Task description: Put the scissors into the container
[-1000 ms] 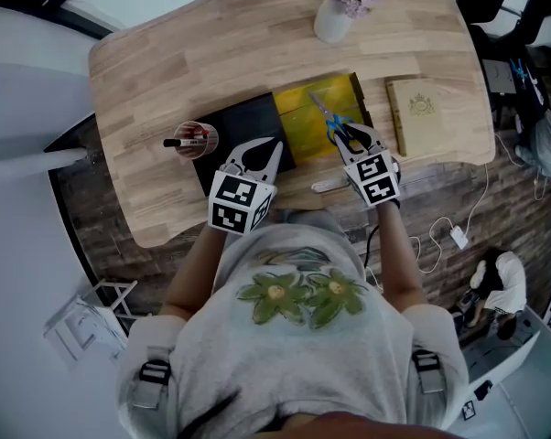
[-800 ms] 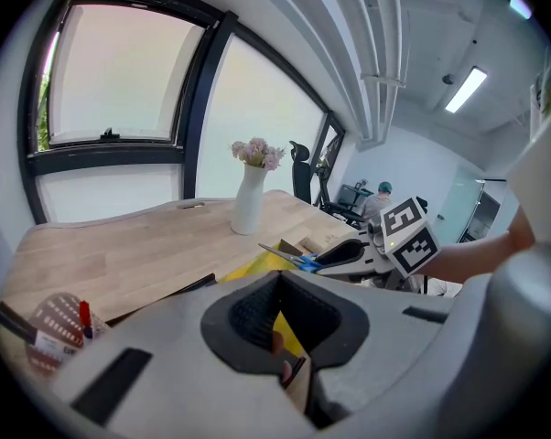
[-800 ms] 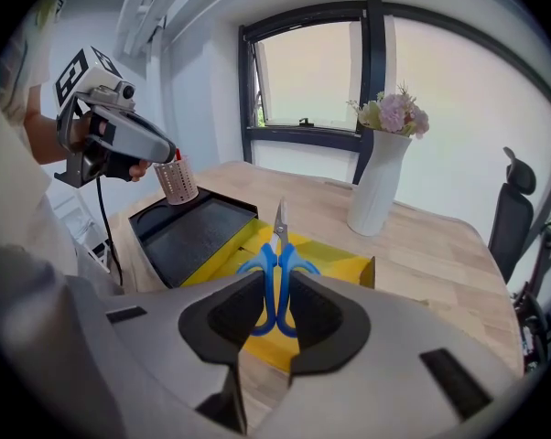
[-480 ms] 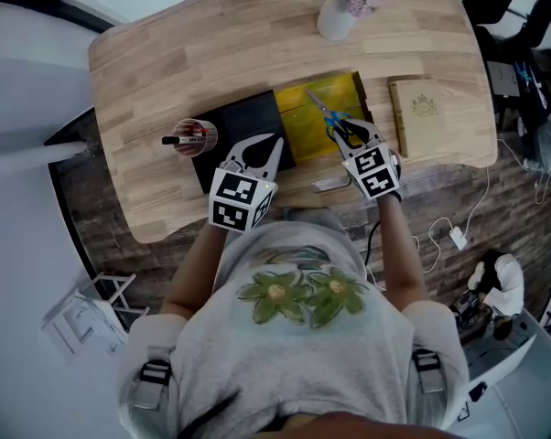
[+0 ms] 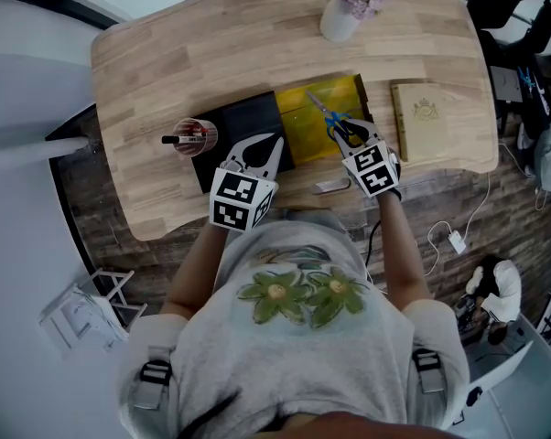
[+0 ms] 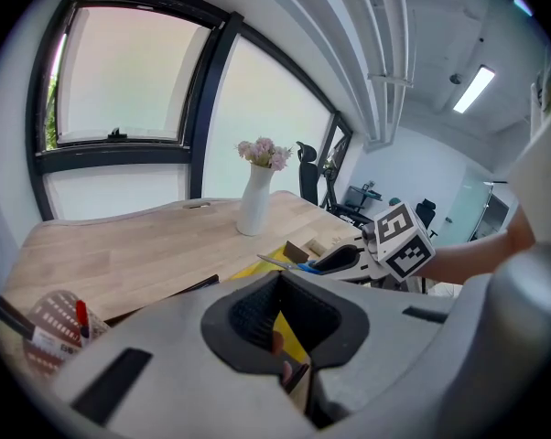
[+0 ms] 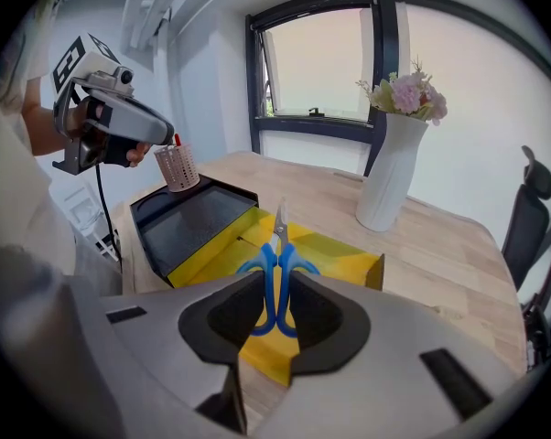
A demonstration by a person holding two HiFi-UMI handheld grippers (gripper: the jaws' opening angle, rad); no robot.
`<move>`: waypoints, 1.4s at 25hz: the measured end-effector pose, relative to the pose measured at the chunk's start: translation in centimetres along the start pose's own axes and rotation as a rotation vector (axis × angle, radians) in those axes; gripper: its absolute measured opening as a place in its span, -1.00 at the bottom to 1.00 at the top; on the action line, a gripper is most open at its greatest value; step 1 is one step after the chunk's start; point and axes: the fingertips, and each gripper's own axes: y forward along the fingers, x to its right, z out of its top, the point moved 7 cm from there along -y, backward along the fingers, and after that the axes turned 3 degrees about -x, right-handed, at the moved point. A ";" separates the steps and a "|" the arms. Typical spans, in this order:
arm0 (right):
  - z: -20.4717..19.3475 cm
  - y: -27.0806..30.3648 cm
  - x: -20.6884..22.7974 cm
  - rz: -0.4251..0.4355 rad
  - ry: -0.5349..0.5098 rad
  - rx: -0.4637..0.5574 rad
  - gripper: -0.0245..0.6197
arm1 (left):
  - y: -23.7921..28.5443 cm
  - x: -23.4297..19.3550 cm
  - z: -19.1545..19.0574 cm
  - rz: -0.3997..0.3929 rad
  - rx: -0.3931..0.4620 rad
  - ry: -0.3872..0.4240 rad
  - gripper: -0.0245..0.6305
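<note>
From the head view, my right gripper [image 5: 353, 139] has its jaws clenched on the blue handles of the scissors [image 5: 334, 122]. The blades point away from me, over the yellow box [image 5: 303, 132] on the table [image 5: 211, 53]. Over the last second that hand has crept a little forward and then all but stopped, so the scissors now hang above the box without touching it. My left gripper [image 5: 260, 151] has not moved. It waits over the black tray [image 5: 237, 122] beside the box, near the pen cup [image 5: 195, 137].

In the left gripper view, my left jaws [image 6: 280, 323] are closed on nothing, and only a strip of yellow shows through the hollow between them. Farther off I can see the scissors [image 6: 296, 265] sticking out of my other hand.

In the right gripper view, the scissors [image 7: 276, 265] stand straight between my jaws [image 7: 275, 311]. The two blue loops are pinched in the hollow of the pads and the tips are together. Below them lies the open floor of the box [image 7: 340, 250].

I judge the carry to be about finished. I take the yellow box for the container, and what is left is to lower the scissors and let go.
</note>
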 end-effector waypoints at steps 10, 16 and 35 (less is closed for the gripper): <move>-0.5 0.9 0.5 0.019 -0.020 -0.025 -0.65 | 0.5 -0.2 0.0 0.011 -0.007 -0.016 -0.91; -0.5 1.4 0.8 0.027 -0.030 -0.037 -0.65 | 0.7 -0.2 0.1 0.011 -0.012 -0.022 -0.91; -0.7 3.5 1.0 0.069 -0.085 -0.098 -0.65 | 0.8 -0.7 -0.5 0.017 -0.016 -0.059 -0.91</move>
